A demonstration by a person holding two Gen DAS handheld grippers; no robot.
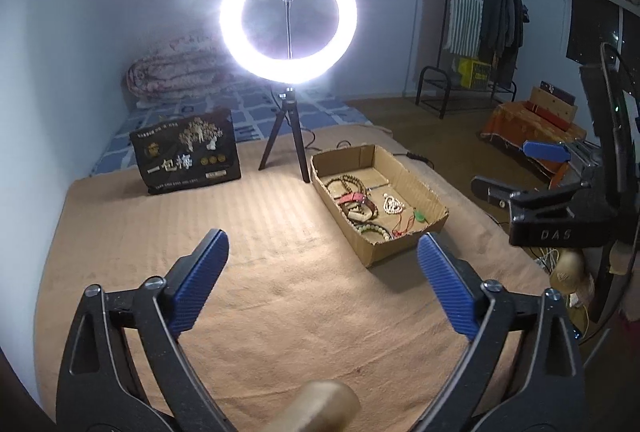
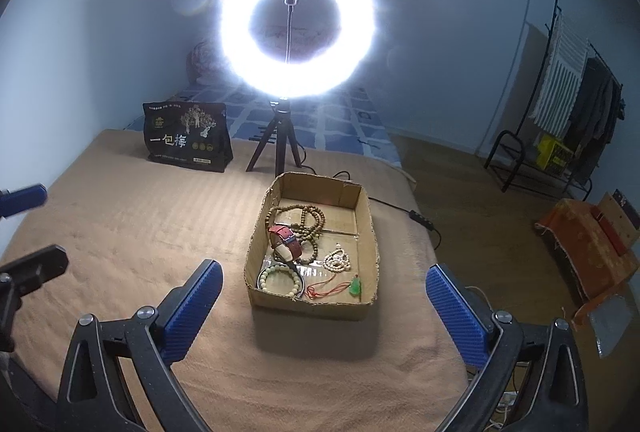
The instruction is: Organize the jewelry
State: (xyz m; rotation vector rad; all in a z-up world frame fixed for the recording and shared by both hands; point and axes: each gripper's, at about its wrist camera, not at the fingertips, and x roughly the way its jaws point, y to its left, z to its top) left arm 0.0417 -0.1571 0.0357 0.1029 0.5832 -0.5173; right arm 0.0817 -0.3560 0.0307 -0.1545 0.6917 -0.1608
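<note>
While both the left gripper [image 1: 322, 252] and right gripper [image 2: 324, 288] hover spread apart and empty, the shallow brown cardboard box [image 2: 370, 228] just ahead of the right one already holds the beads, watch and pendant, so little apparently remains.

Glare from the white glowing ring light [image 2: 298, 32] washes out the rolled floral quilt [image 2: 202, 62] behind; the small print on the black snack pouch [image 2: 187, 137] stays unreadable.
</note>
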